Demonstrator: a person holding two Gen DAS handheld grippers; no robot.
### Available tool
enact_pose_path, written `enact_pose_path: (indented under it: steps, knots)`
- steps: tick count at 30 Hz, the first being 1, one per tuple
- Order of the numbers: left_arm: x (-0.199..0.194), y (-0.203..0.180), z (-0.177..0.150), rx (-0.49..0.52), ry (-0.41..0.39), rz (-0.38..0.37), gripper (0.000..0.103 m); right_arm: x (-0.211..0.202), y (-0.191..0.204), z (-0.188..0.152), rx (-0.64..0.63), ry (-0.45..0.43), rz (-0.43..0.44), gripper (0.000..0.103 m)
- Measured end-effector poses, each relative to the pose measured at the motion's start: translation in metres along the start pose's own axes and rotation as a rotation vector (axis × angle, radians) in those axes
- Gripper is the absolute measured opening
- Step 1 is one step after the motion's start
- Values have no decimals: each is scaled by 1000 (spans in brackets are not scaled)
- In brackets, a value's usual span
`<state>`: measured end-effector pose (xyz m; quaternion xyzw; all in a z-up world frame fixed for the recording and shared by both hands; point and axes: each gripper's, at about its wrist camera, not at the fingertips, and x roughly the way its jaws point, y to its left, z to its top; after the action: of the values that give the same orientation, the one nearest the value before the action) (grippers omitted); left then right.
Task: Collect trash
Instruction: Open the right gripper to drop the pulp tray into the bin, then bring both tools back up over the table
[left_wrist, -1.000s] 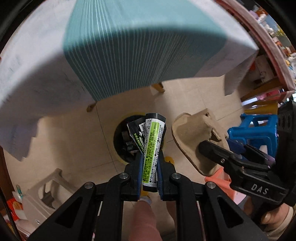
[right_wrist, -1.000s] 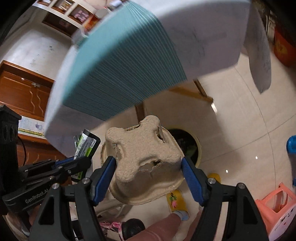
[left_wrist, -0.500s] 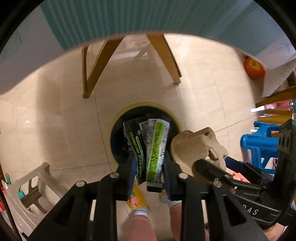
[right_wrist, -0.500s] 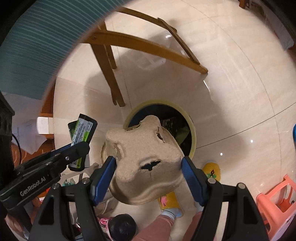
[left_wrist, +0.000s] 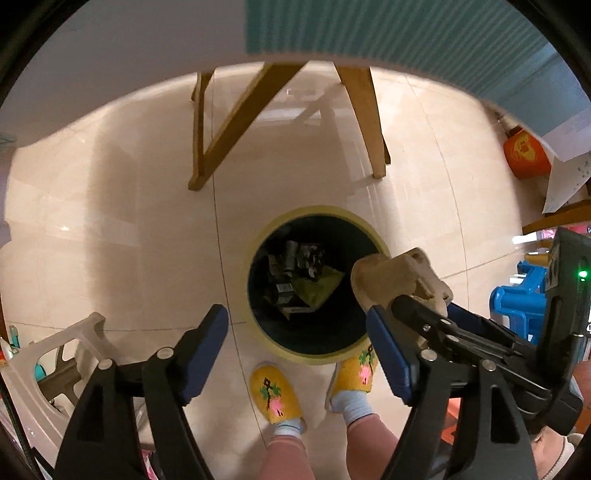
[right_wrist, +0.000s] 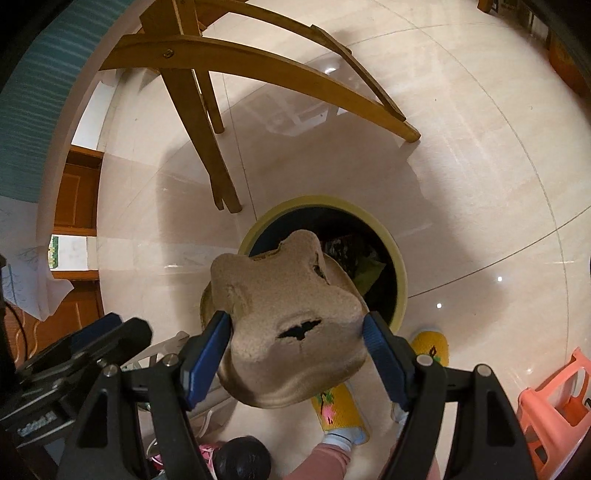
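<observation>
A round bin with a yellow rim (left_wrist: 255, 258) stands on the tiled floor straight below my left gripper (left_wrist: 295, 321). Its jaws are opening and nothing is between them. Dark and green wrappers (left_wrist: 295, 273) lie inside the bin. My right gripper (right_wrist: 295, 332) is shut on a brown pulp cup tray (right_wrist: 288, 317), its blue pads pressing both sides. The tray hangs over the bin's near-left rim (right_wrist: 400, 266). In the left wrist view the tray (left_wrist: 399, 280) shows at the bin's right edge.
Wooden table legs (left_wrist: 362, 110) stand just beyond the bin, under a teal-covered tabletop (left_wrist: 406, 37). A person's feet in yellow slippers (left_wrist: 273, 395) stand at the bin's near side. A white stool (left_wrist: 48, 369), a blue stool (left_wrist: 524, 299) and a pink stool (right_wrist: 550, 406) stand around.
My left gripper opened and let go of the green-labelled wrappers, which now lie in the bin. Both grippers came down toward the bin. The right gripper kept its hold on the tray.
</observation>
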<state>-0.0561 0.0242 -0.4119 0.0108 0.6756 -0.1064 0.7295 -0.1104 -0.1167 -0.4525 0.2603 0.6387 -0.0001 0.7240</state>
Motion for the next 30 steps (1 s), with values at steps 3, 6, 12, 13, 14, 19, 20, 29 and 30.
enact_pose_path:
  steps: [3, 6, 12, 13, 14, 19, 20, 29, 30]
  knots:
    - [-10, 4, -2, -1, -24, 7, 77, -1, 4, -1, -11, -13, -3, 75]
    - [-18, 8, -4, -11, -36, 8, 77, -3, 8, 0, -27, -26, -11, 75]
    - [-35, 12, -7, -22, -51, 9, 78, -16, 19, 1, -56, -55, -38, 75]
    - [-39, 11, -8, -22, -52, 11, 78, -19, 21, 1, -60, -60, -44, 75]
    - [-43, 12, -9, -21, -54, 11, 78, -24, 24, 1, -69, -68, -53, 75]
    - [-74, 11, -12, -18, -65, 8, 78, -53, 40, -2, -120, -104, -103, 75]
    - [-81, 11, -13, -16, -76, 7, 78, -61, 44, -3, -129, -111, -109, 75]
    - [-175, 8, -15, 16, -138, -5, 78, -152, 88, -8, -189, -180, -145, 75]
    - [-189, 6, -15, 26, -151, -7, 78, -165, 94, -9, -196, -192, -152, 75]
